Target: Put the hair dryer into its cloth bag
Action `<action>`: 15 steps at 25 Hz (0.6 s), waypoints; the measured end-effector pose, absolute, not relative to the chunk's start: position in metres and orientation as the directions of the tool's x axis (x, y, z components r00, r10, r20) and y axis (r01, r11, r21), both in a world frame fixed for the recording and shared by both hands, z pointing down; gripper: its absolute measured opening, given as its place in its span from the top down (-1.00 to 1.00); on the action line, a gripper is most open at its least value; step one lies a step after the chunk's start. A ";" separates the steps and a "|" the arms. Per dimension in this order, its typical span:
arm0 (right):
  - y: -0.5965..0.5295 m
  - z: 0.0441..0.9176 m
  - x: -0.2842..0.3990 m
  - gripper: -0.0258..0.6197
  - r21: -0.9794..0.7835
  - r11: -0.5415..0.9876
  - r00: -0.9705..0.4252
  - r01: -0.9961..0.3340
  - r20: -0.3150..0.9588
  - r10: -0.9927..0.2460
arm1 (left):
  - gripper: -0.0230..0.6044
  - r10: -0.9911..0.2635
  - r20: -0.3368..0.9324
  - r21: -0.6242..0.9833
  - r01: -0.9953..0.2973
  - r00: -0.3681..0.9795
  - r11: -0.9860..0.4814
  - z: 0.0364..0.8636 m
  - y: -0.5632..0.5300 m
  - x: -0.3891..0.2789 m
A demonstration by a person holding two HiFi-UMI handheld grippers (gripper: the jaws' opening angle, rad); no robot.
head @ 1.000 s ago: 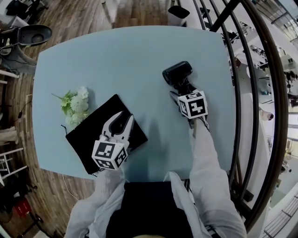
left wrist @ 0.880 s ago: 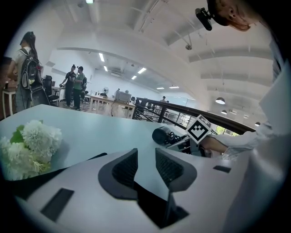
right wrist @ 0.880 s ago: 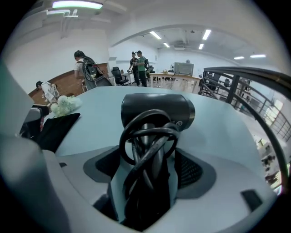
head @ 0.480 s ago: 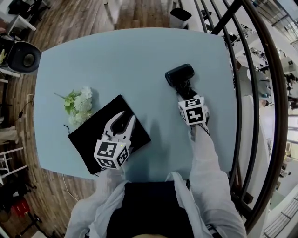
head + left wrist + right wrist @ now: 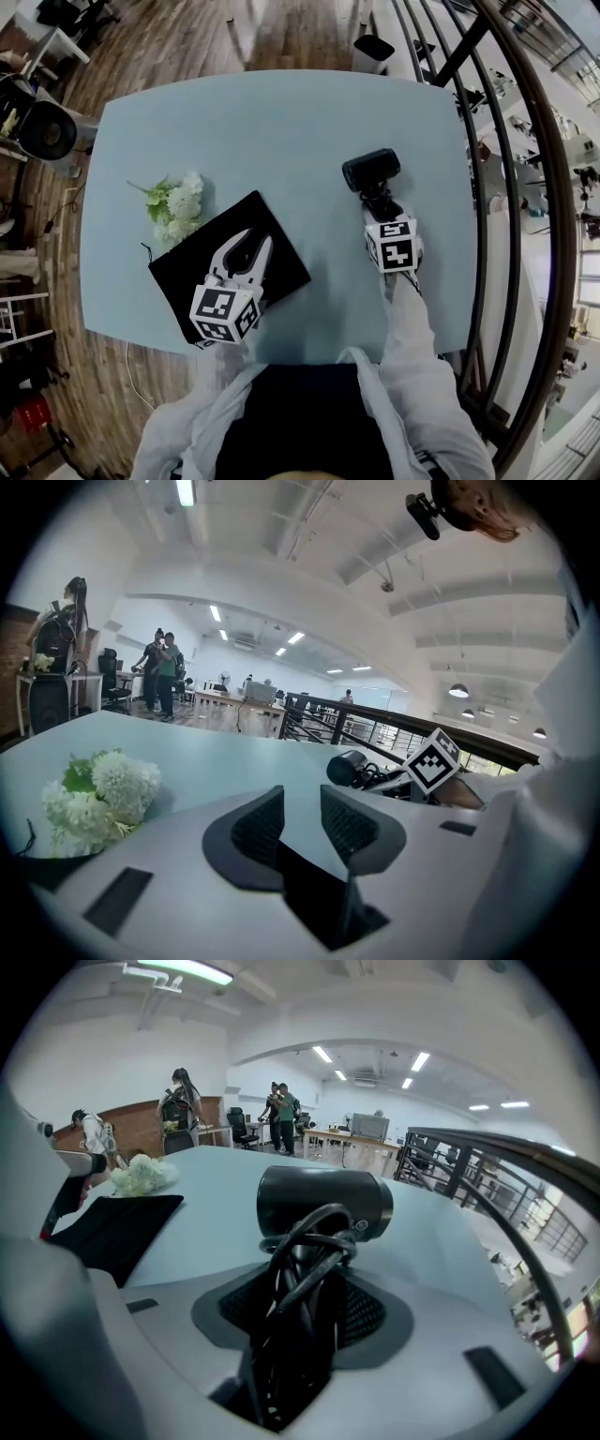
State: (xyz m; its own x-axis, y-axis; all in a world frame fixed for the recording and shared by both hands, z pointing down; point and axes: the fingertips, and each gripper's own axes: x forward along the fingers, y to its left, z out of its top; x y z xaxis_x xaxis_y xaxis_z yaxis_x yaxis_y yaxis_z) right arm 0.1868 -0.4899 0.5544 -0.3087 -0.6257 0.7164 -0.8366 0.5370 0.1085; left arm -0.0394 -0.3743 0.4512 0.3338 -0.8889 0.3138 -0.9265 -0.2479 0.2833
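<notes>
The black hair dryer [image 5: 369, 169] lies at the right of the light blue table [image 5: 281, 122], its cord wound round the handle. My right gripper [image 5: 378, 208] has just been closing and is now shut on that handle and cord. In the right gripper view the dryer's barrel [image 5: 323, 1202] sits just past the right gripper [image 5: 305, 1283]. The black cloth bag [image 5: 202, 272] lies flat at the front left. My left gripper [image 5: 248, 246] hovers over it. Its jaws stand apart, and the left gripper [image 5: 302, 799] has nothing between them. The dryer [image 5: 347, 769] shows beyond.
A bunch of white artificial flowers [image 5: 178, 208] lies just left of the bag. A black metal railing [image 5: 487, 187] runs along the table's right side. Several people [image 5: 164, 672] stand far off in the office behind.
The right gripper's jaws have closed onto the hair dryer's handle. The left gripper has stayed over the bag with the same opening.
</notes>
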 end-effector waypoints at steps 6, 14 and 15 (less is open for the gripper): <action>-0.447 0.520 0.184 0.31 0.097 0.538 -0.334 -0.837 0.689 -0.644 | 0.52 -0.895 0.302 0.273 -0.930 0.327 -0.248 0.442 -0.358 -0.039; -0.374 0.492 0.185 0.31 0.041 0.530 -0.376 -0.847 0.658 -0.652 | 0.52 -0.908 0.265 0.263 -0.930 0.326 -0.257 0.429 -0.339 -0.038; -0.366 0.490 0.185 0.31 0.038 0.529 -0.379 -0.848 0.655 -0.654 | 0.52 -0.909 0.261 0.260 -0.930 0.326 -0.259 0.427 -0.336 -0.037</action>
